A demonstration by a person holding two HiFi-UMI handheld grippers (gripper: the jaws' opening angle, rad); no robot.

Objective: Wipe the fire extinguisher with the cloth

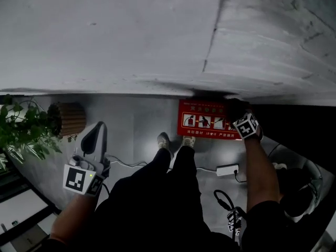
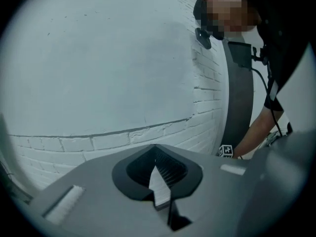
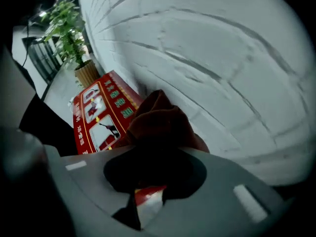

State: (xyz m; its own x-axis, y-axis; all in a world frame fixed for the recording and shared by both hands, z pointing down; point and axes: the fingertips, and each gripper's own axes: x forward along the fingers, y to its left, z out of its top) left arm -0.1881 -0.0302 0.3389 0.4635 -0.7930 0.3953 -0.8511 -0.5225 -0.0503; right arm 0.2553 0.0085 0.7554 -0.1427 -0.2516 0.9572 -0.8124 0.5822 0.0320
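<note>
A red fire-extinguisher box (image 1: 205,121) with white pictograms stands on the floor against the white brick wall; no extinguisher itself shows. My right gripper (image 1: 237,109) points steeply down at the box's right top corner, shut on a dark reddish-brown cloth (image 3: 160,122). In the right gripper view the bunched cloth fills my right gripper (image 3: 155,169) and hangs beside the box (image 3: 101,110). My left gripper (image 1: 96,136) is held out low at the left, away from the box, with its jaws together and nothing in them. The left gripper view has my left gripper (image 2: 158,174) facing bare wall.
The white brick wall (image 1: 157,35) rises straight ahead. At the left stands a potted plant (image 1: 23,133) with a wicker pot (image 1: 68,118). A white power adapter (image 1: 227,170) and black cables (image 1: 226,201) lie on the floor near my shoes (image 1: 164,139).
</note>
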